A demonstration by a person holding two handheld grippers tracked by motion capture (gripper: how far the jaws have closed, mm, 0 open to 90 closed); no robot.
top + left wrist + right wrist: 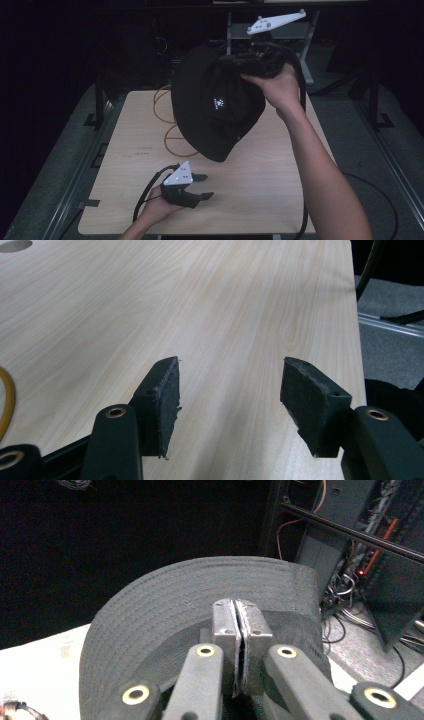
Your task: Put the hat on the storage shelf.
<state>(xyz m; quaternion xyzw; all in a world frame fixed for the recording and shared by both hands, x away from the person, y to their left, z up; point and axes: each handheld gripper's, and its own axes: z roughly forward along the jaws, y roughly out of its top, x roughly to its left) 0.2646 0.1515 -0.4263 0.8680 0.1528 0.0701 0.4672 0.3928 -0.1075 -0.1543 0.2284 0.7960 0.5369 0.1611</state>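
Setting: a lab or recording workspace, dimly lit. A pale wood-grain table [260,200] is standing on grey flooring, with dark metal frame rails [95,107] running along its left and right sides. A person is working at it with hand-held grippers carrying grey tracking plates [276,21]. At the far right, an equipment rack [360,535] is showing loose wiring and a small red indicator light [361,573]. An orange cable [167,117] is lying coiled on the far part of the table.

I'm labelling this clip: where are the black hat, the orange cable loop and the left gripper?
black hat [215,112]: high view, on its crown by the white logo.
orange cable loop [172,145]: high view, on the loop's lower curve.
left gripper [202,186]: high view, between its fingertips.
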